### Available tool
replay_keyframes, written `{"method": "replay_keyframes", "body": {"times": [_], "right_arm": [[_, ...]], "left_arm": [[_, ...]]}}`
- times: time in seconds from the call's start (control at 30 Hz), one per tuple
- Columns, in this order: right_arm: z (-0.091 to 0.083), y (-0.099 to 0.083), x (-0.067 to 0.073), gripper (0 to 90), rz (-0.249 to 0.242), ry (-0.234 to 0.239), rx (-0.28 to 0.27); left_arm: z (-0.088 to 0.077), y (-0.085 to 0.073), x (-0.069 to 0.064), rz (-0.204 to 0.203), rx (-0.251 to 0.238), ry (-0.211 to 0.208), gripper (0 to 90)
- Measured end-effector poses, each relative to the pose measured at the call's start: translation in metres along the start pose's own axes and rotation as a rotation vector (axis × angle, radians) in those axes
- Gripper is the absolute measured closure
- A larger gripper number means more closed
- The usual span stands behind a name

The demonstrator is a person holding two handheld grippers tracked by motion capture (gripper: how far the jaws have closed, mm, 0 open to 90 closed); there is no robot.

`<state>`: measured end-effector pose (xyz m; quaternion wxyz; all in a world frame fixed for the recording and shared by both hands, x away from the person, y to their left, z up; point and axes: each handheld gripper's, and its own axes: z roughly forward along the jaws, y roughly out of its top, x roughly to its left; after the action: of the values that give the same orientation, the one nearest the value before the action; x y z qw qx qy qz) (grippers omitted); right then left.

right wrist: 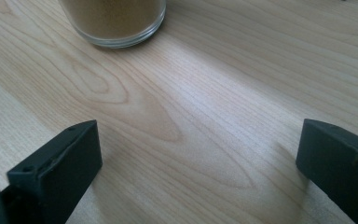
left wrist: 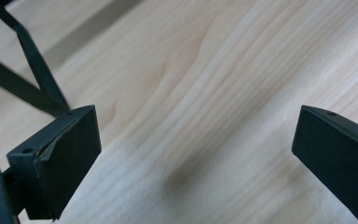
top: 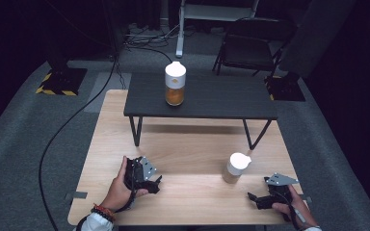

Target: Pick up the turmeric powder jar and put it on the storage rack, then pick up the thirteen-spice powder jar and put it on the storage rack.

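Pale wood table (top: 188, 144) carries both tools in the high view: the left gripper (top: 155, 182) and right gripper (top: 253, 198) rest low, a near jar (top: 235, 167) just beyond the right one. In the left gripper view, jaws gape over bare wood. In the right gripper view, jaws spread wide, the jar's glass base (right wrist: 114, 21) ahead, apart.

White-capped jar (top: 235, 168) of tan powder on pale wood-grain table (top: 188, 154) (black tools (top: 147, 180)).

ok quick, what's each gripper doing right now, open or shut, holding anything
Left gripper: jaws open, holding nothing, over the wooden table.
Right gripper: jaws open, holding nothing, pointed toward the near jar.
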<state>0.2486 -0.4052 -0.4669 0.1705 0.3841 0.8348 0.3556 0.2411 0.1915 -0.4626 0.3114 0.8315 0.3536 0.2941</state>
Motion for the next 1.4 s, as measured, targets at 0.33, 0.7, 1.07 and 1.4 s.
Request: {"method": "replay_keyframes", "body": {"times": [0.33, 0.7, 1.07, 1.4], "right_arm": [[0.000, 0.000, 0.000, 0.0, 0.000, 0.000, 0.000], [0.000, 0.000, 0.000, 0.0, 0.000, 0.000, 0.000], [0.000, 0.000, 0.000, 0.0, 0.001, -0.001, -0.001], [0.000, 0.000, 0.000, 0.0, 0.002, -0.001, -0.001]], "left_arm": [[-0.003, -0.012, 0.015, -0.069, 0.037, -0.035, 0.8], [-0.004, -0.021, 0.046, -0.191, 0.078, -0.128, 0.3], [-0.007, -0.026, 0.059, -0.223, 0.092, -0.163, 0.0], [-0.006, -0.027, 0.060, -0.219, 0.091, -0.167, 0.0]]}}
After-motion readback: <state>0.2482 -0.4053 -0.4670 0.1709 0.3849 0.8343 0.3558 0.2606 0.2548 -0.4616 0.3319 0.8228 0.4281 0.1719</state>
